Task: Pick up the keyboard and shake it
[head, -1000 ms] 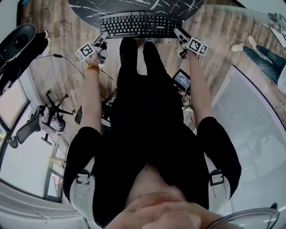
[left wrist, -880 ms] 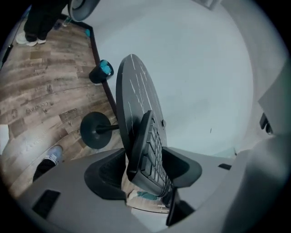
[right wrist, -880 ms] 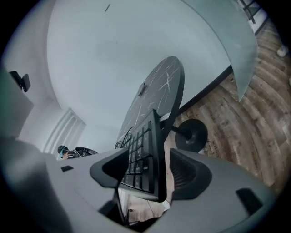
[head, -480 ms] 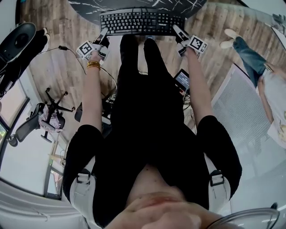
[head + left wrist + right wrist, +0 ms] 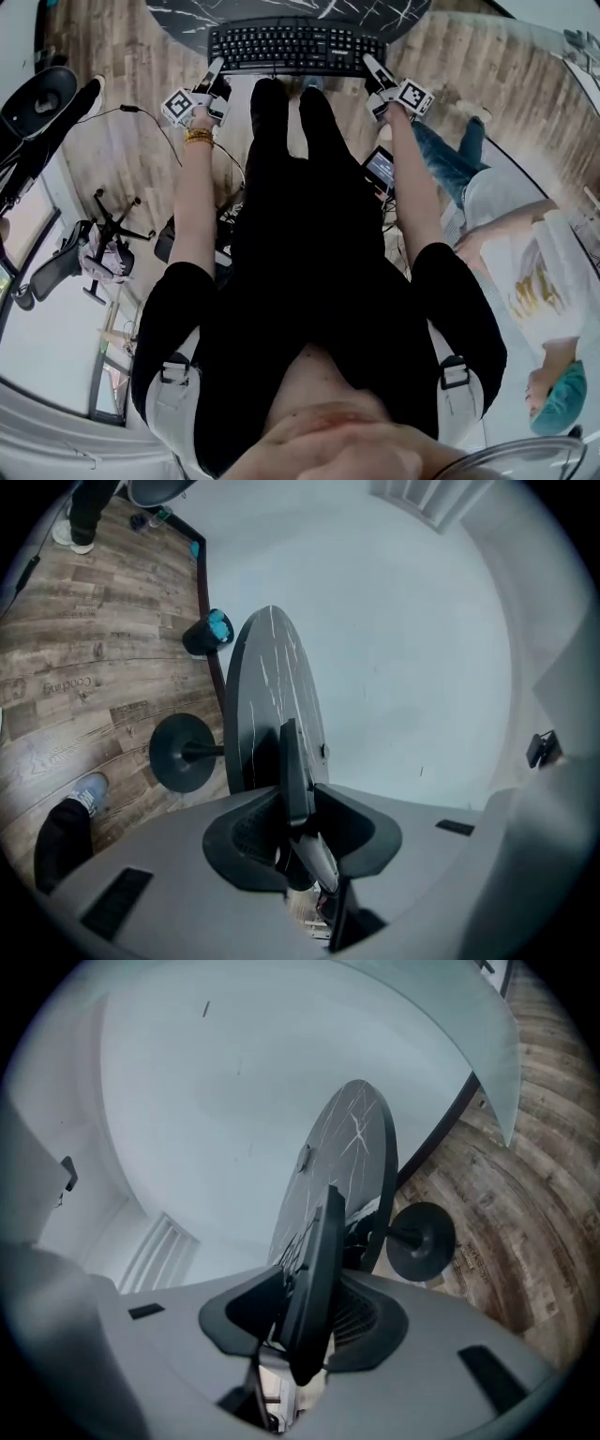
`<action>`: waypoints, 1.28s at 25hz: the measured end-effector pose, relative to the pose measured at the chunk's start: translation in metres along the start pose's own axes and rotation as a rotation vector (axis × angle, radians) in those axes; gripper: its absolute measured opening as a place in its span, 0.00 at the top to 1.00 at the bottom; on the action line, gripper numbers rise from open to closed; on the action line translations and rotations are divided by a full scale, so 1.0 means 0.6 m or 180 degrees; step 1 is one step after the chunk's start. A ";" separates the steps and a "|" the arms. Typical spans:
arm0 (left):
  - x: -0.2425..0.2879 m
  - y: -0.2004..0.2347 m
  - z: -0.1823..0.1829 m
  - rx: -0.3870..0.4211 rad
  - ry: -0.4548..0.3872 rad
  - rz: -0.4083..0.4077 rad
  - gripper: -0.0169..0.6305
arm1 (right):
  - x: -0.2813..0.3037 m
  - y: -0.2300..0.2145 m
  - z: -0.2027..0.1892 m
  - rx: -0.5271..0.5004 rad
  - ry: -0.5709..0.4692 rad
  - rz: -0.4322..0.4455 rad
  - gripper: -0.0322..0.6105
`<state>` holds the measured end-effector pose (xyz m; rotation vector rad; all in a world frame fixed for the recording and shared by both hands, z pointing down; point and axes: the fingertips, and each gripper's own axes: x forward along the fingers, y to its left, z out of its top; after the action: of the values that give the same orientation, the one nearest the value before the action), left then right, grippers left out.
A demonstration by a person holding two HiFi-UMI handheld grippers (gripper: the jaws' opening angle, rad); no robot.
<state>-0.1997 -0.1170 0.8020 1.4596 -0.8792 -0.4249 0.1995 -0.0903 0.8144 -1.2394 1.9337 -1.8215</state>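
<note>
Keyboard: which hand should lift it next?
Neither alone, probably both. The left gripper and right gripper have just been closing, each now clamping its own end of the keyboard, equally well placed.

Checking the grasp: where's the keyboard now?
Head view, top centre: keyboard at the table edge, its ends in the left gripper and right gripper, jaws just closing.

Plenty of open wood floor (image 5: 131, 159) left of the legs (image 5: 286, 122). The right side's tighter, with a small screen (image 5: 382, 167) by the knee and 1 bystander (image 5: 497, 216) bent over close. Straight ahead the bench (image 5: 178, 11) edge and keyboard (image 5: 295, 45) block the way. Chair (image 5: 37, 103) sits far left.
</note>
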 end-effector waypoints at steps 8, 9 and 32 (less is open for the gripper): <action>0.006 -0.049 0.013 0.0053 -0.0085 -0.0280 0.81 | 0.005 0.076 0.044 -0.0576 -0.0142 0.0522 0.73; 0.007 -0.063 0.019 0.0090 -0.0091 -0.0356 0.81 | 0.004 0.089 0.050 -0.0618 -0.0158 0.0571 0.73; 0.031 -0.602 0.226 0.1385 -0.0351 -0.1843 0.81 | -0.017 0.600 0.304 -0.1844 -0.0633 0.1839 0.76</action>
<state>-0.1951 -0.2626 0.4441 2.1180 -0.6430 -0.7818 0.1737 -0.2575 0.4478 -0.8015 2.4420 -0.8588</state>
